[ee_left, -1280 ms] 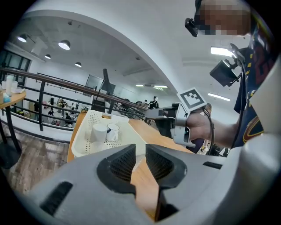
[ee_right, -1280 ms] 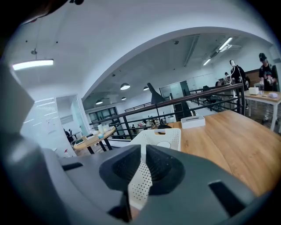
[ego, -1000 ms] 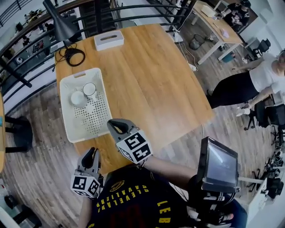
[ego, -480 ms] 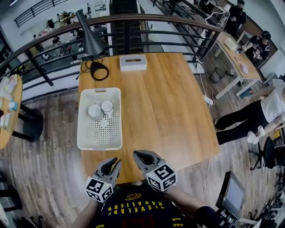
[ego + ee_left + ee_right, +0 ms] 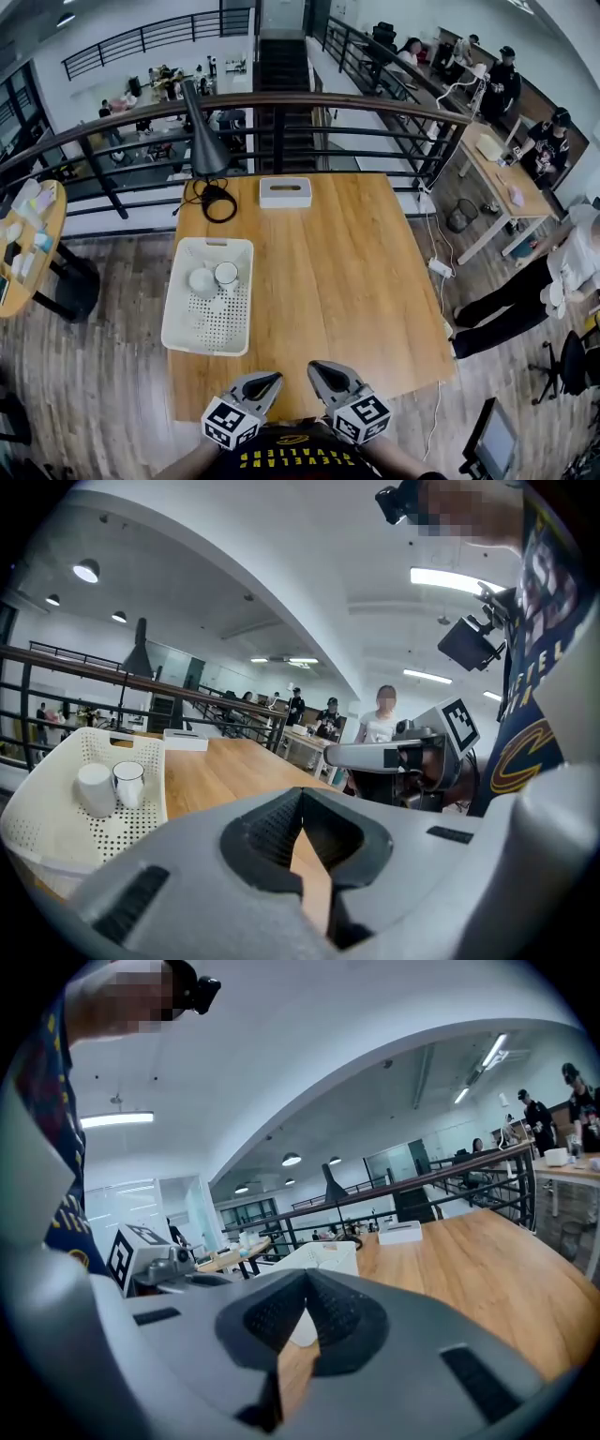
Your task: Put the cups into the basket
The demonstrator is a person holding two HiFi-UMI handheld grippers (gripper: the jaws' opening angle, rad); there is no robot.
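Two white cups (image 5: pixel 202 281) (image 5: pixel 226 274) stand side by side in the far half of the white perforated basket (image 5: pixel 172 314) on the left of the wooden table (image 5: pixel 337 272). In the left gripper view the cups (image 5: pixel 95 788) (image 5: pixel 129 783) and the basket (image 5: pixel 56 836) sit ahead to the left. My left gripper (image 5: pixel 272 379) (image 5: pixel 302 803) and right gripper (image 5: pixel 316 367) (image 5: pixel 307 1283) hover side by side over the table's near edge, well short of the basket. Both are shut with nothing between the jaws. The basket (image 5: pixel 323 1258) also shows in the right gripper view.
A white tissue box (image 5: pixel 285 192) lies at the table's far edge. A black lamp (image 5: pixel 202 141) with a coiled cable (image 5: pixel 219 202) stands at the far left corner, before a dark railing (image 5: pixel 309 98). People stand at the right (image 5: pixel 525 300). A round side table (image 5: pixel 28 244) is at left.
Both grippers have drawn back from near the basket to the table's near edge and now sit level, side by side. The head view has lifted. The cups have not moved.
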